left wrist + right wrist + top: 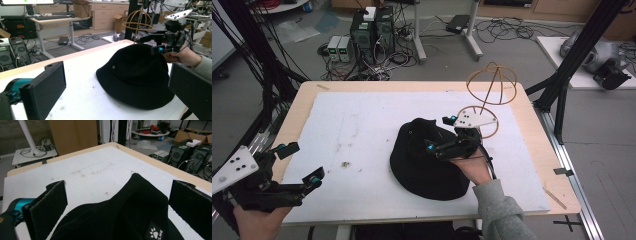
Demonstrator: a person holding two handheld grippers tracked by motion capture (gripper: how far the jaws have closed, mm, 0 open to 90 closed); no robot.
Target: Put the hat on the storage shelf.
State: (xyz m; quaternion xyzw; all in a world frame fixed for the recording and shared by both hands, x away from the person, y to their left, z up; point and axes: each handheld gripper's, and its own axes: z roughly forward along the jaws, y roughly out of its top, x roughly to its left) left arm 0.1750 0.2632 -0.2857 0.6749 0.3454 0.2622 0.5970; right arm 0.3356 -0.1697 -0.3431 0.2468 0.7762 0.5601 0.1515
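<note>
The black hat (427,162) sat mid-mat, w/ the right gripper (444,137) right over its top, jaws wide apart & the hat's crown poking up btwn them, while the left gripper (299,167) waited far off at 9 o'clock, jaws apart & gripping nothing.

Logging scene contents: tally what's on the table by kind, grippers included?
Black bucket hat: 1
Wire hat stand: 1
White mat: 1
Handheld grippers: 2, left gripper open near the table's near-left corner, right gripper open over the hat
Total: 5
</note>
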